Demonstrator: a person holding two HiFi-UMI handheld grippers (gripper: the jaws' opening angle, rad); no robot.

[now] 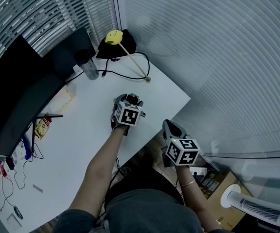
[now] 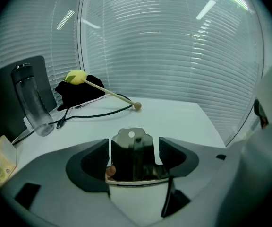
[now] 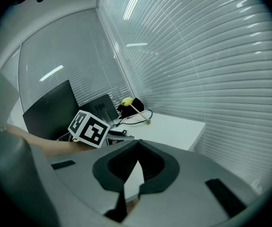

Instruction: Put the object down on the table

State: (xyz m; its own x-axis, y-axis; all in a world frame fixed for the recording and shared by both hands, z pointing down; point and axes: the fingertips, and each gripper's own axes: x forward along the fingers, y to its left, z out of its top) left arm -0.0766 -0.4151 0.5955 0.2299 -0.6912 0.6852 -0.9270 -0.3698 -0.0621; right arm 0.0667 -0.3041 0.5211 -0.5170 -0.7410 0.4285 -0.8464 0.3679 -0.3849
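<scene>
One dark object (image 2: pixel 132 143) with a metal tab sits clamped between the left gripper's (image 2: pixel 133 151) jaws, over the table (image 1: pixel 72 144). The right gripper's (image 3: pixel 137 144) jaws are pressed together, empty, just past the table's edge.

Dark object (image 2: pixel 132 148) in left claw (image 2: pixel 135 151) (kind unclear), monitor (image 1: pixel 13 91) cut by left edge

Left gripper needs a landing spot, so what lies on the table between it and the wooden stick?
Bare white table, then a black cable curving just before the stick, as the left gripper view shows.
</scene>
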